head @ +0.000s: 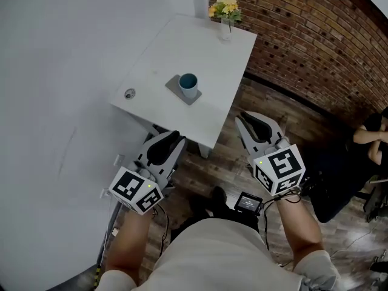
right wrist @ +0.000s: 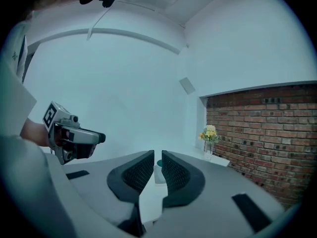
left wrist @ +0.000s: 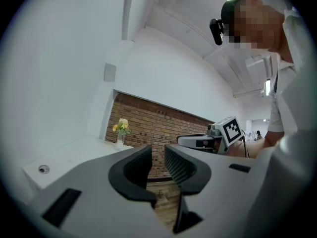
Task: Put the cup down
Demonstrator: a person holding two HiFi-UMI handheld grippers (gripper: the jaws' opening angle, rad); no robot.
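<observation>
The teal cup (head: 188, 85) stands upright on a grey square mat (head: 175, 92) near the middle of the white table (head: 182, 41), free of both tools, so the placement reads as complete. The left gripper (head: 165, 143), at 7 o'clock from the cup, and the right gripper (head: 254, 124), at 4 o'clock, sit off the table edge. Each has its jaws nearly together on a narrow gap and grasps nothing, which keeps the cup undisturbed

I seem to be in a café or lounge corner, with a white table (head: 209, 105), a vase of flowers (head: 225, 12), a brick wall (head: 315, 41) and a wooden floor (head: 203, 170).
</observation>
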